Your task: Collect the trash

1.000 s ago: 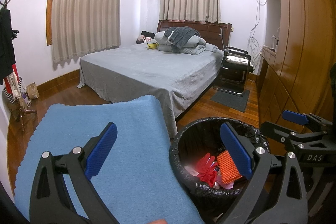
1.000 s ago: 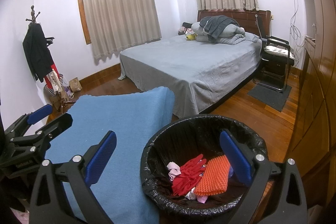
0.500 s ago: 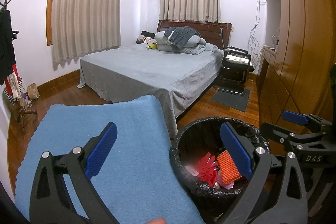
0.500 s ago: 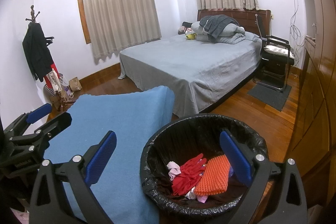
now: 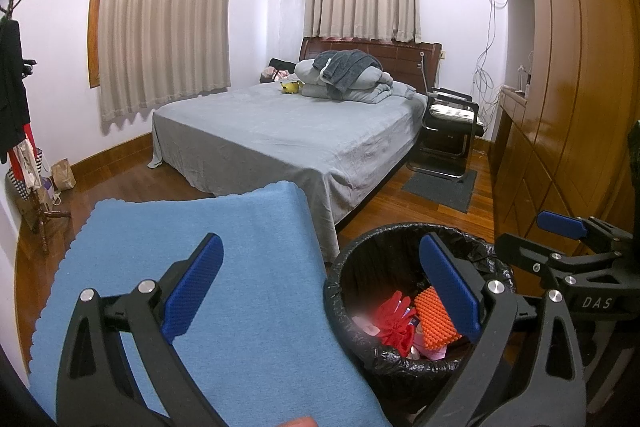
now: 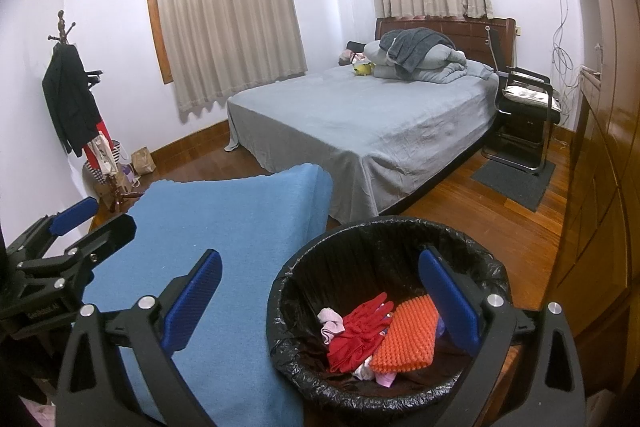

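"DAS" can be read on the right gripper point(image 5: 560, 223) at right. Both it and the left gripper point(image 5: 320, 291) are spread wide, empty. One bin point(image 6: 400, 227), lower right, holds one red glove point(image 6: 356, 327) and one orange pad point(image 6: 404, 335).

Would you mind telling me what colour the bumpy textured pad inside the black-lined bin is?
Orange. The bumpy textured pad shows best in the right wrist view, beside a red glove.

We see an evenly lit room under soft indoor light. Glare streaks the glossy wardrobe point(image 5: 560, 75). Straight lines bow toward dark, vignetted corners. A pink smudge blurs inside the bin point(image 5: 404, 235); elsewhere focus stays sharp.
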Demonstrator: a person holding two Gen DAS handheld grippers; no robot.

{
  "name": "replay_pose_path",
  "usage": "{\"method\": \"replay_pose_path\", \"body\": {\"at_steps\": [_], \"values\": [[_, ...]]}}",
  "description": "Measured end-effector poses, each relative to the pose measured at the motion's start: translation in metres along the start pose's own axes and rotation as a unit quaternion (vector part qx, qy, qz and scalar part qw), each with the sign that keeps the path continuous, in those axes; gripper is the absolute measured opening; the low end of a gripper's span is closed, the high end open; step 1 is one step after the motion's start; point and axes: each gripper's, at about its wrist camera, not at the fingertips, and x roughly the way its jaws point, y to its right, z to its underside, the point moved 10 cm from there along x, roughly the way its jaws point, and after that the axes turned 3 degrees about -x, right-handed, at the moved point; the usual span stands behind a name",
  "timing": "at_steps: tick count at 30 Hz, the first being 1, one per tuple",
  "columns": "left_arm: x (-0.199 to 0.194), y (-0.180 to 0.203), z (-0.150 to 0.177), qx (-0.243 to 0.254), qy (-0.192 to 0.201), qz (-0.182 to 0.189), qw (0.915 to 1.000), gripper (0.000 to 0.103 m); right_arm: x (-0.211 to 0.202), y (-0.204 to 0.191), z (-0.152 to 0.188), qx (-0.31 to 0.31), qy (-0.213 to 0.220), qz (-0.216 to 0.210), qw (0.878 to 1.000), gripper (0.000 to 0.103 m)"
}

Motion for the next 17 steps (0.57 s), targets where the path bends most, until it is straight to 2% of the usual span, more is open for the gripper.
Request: {"method": "replay_pose_path", "body": {"at_steps": [17], "values": [[-0.0006,-0.0001,-0.0006,0.0,-0.001,0.0,1.0,0.096,0.0005,-0.0018,0.001,0.001,-0.001,0.0,1.0,0.097]]}}
